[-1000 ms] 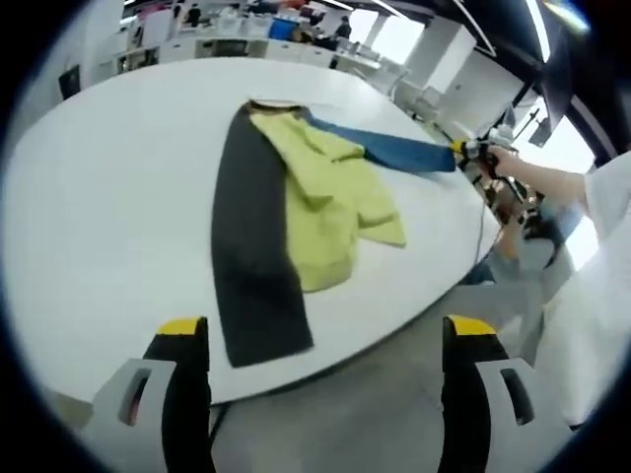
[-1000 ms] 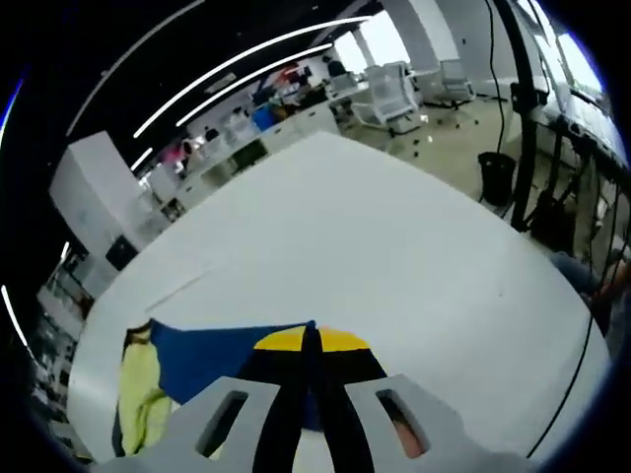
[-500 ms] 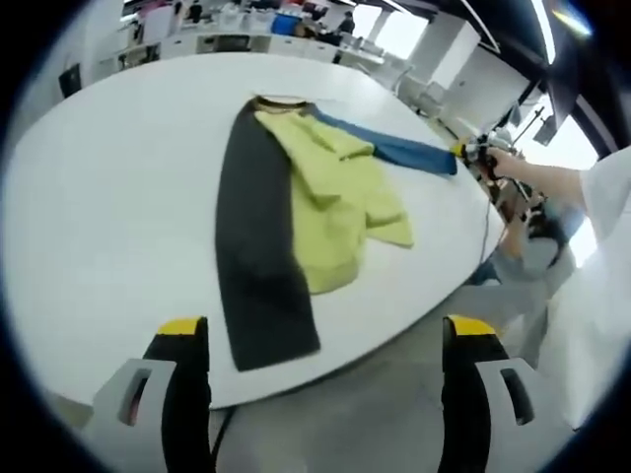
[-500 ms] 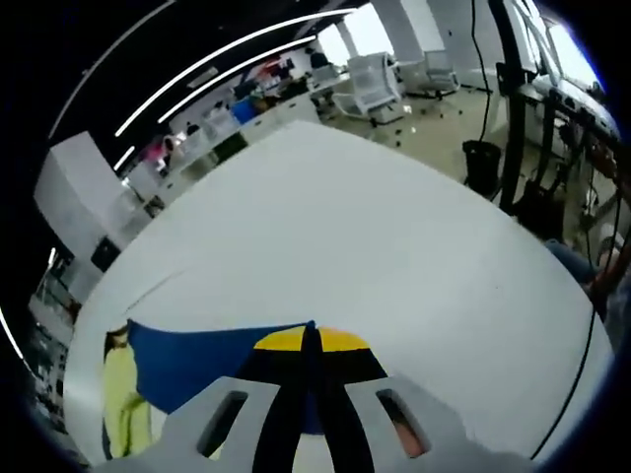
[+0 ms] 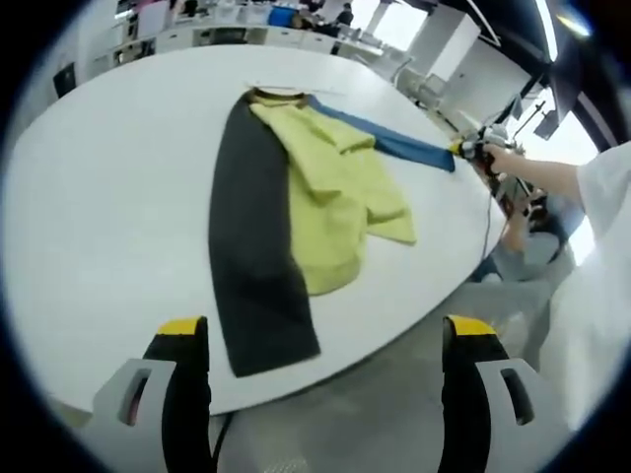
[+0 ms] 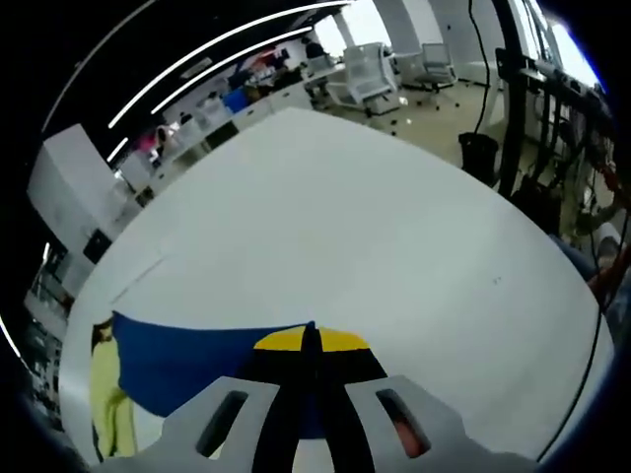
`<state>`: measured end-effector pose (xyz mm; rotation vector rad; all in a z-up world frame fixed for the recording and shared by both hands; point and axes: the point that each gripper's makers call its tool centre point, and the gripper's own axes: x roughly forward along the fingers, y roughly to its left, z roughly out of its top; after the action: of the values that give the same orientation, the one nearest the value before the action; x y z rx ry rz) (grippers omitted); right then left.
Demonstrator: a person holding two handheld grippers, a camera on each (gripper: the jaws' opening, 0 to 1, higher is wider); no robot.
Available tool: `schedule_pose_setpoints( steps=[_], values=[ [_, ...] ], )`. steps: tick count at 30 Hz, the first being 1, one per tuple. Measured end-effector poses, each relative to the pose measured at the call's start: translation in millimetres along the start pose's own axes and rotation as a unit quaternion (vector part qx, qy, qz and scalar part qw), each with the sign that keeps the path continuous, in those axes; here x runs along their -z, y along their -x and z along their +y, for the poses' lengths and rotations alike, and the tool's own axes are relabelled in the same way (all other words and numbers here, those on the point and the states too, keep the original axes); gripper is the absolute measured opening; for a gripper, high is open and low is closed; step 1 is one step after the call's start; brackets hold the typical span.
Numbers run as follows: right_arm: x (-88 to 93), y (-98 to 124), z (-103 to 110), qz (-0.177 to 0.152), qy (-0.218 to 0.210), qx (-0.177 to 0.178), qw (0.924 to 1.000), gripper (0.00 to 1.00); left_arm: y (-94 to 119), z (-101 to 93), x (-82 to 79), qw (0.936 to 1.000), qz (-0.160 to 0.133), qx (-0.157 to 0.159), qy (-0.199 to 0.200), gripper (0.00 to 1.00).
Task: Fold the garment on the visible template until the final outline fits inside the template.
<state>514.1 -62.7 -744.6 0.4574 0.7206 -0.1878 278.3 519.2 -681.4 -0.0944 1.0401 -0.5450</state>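
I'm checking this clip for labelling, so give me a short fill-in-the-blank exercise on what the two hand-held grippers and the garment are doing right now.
1. The right hand-held gripper is shut on the ____ sleeve.
2. The left hand-held gripper hangs with its jaws ____, holding nothing.
3. The yellow-green garment lies partly over a long ____ panel.
4. Everything rests on a ____ table.

Missing words: blue; open; black; white

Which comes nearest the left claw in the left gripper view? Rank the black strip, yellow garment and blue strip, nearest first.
1. Black strip, its end at the near table edge, left.
2. Yellow garment, middle.
3. Blue strip, far right, held by the right claw.
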Motion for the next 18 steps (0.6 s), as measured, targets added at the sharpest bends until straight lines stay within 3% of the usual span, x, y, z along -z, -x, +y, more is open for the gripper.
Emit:
schedule_pose_setpoints(
  steps=[18],
  values=[
    [1.1, -12.5, -6.7, 0.008, 0.003, 0.001, 1.0000, 0.03, -5.1, 1.2, -0.1, 0.9999, 0.011, -0.002, -0.002, 0.95]
  ],
)
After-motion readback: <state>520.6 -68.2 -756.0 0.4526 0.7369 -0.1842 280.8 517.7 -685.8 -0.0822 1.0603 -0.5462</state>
